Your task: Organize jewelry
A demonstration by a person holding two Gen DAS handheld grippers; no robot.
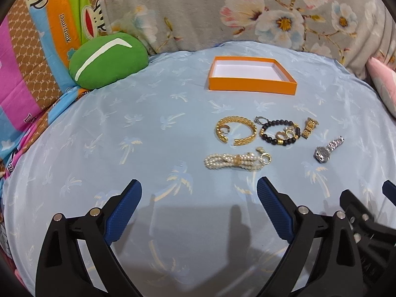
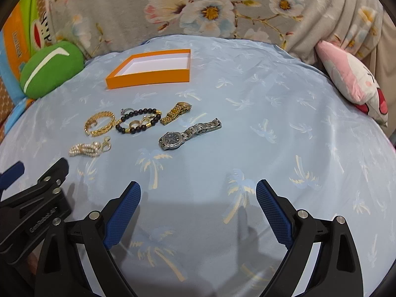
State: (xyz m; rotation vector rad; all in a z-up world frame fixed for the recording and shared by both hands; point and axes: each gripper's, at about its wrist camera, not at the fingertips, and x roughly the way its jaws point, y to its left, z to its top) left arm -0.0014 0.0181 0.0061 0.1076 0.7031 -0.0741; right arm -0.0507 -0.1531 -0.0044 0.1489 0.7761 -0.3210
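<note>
An empty orange box [image 1: 252,84] [image 2: 148,78] with a white inside sits at the back of the blue sheet. In front of it lie a gold bangle [image 1: 235,130] [image 2: 100,123], a black bead bracelet [image 1: 279,132] [image 2: 138,121] with small rings inside it, a gold watch [image 1: 309,127] [image 2: 176,112], a silver watch [image 1: 328,149] [image 2: 188,133] and a pearl bracelet [image 1: 236,161] [image 2: 86,149]. My left gripper [image 1: 199,188] is open, just short of the pearl bracelet. My right gripper [image 2: 198,188] is open too, nearer than the silver watch and holding nothing.
A green cushion [image 1: 109,60] [image 2: 50,69] lies at the back left and a pink plush pillow [image 2: 351,79] at the right edge. A floral blanket [image 1: 222,12] rises behind the box. The right gripper's body [image 1: 371,212] sits close beside the left one.
</note>
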